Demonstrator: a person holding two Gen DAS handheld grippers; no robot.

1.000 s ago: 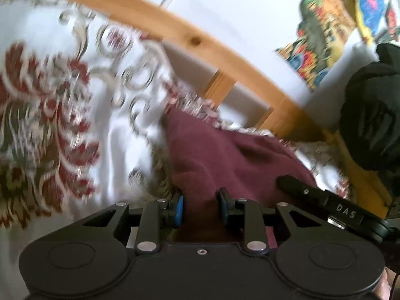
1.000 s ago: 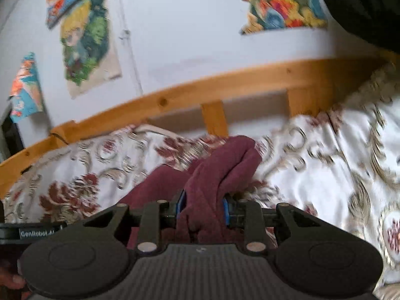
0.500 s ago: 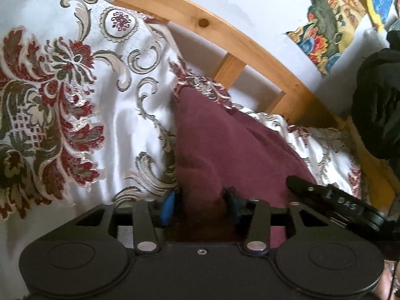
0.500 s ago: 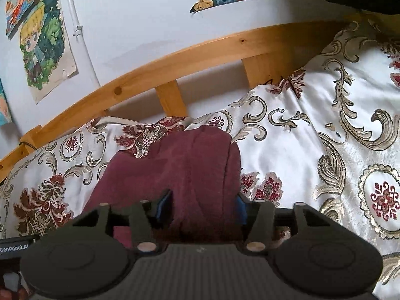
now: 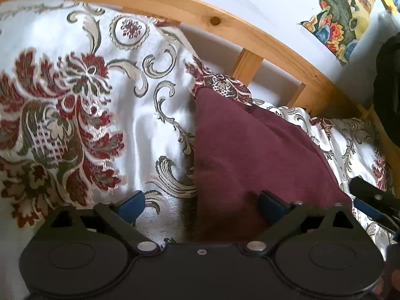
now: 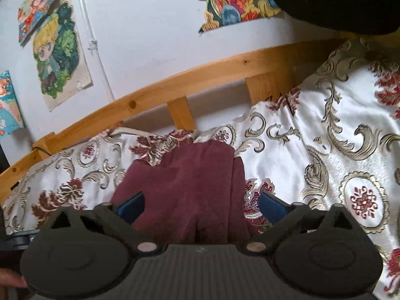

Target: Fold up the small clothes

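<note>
Both tools, left tool (image 5: pixel 201 203) and right tool (image 6: pixel 201 203), are opening, released from the maroon garment (image 6: pixel 190 187), which lies folded at 12 o'clock on the bed (image 6: pixel 337 150); this fold looks done, further folds possibly left.

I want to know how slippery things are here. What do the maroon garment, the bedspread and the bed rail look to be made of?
Maroon garment: soft matte knit or fleece, probably; fuzzy, dull surface, rounded folds.
Bedspread: shiny woven fabric, satin or brocade-like; sheen and raised scroll and floral patterns.
Bed rail: light wood, likely pine; visible knots and grain, smooth finish.
</note>
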